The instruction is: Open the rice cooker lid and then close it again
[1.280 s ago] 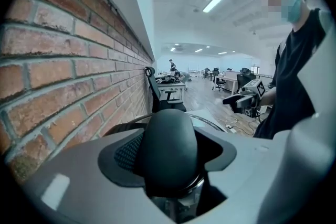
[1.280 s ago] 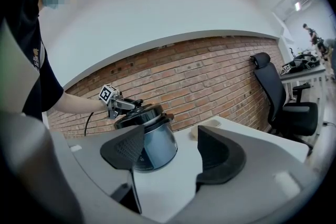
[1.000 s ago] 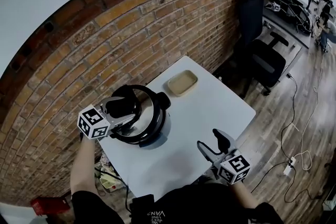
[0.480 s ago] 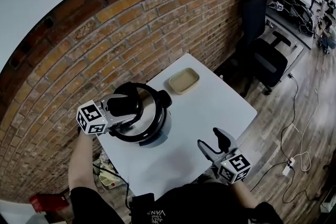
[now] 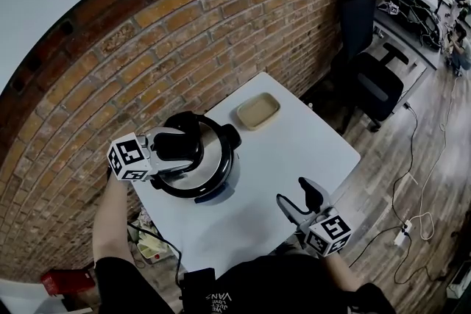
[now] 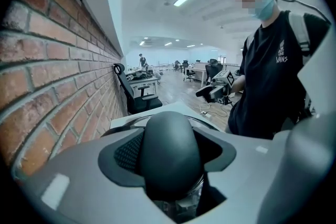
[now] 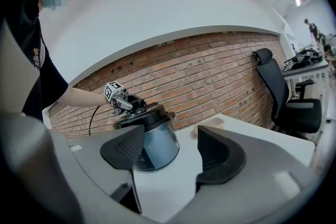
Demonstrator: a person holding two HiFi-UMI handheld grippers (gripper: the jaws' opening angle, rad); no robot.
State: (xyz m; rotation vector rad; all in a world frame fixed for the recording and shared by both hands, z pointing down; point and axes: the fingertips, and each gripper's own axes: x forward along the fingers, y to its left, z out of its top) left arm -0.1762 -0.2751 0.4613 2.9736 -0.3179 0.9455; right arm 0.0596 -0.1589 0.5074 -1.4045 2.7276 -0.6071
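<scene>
the left gripper (image 5: 176, 148) had its jaws pinched on the dark knob (image 6: 169, 147) atop the lid (image 5: 215, 152) of the rice cooker (image 5: 223, 184). the cooker stood on the far left corner of the white table (image 5: 302, 151), close to the brick wall (image 5: 221, 18). the right gripper (image 7: 170, 157) hung over the table's near edge, jaws spread, with nothing between them. whether the lid was fully seated could not be told. the step looked best done with the grip centred on the knob and the lid moved straight along the cooker's upright axis, kept level so its rim would not catch. the free gripper could steady the body if it slid. the round cooker stood upright with its lid facing up, and a black lug (image 5: 229, 137) on the rim pointed toward the beige tray (image 5: 257, 113).
</scene>
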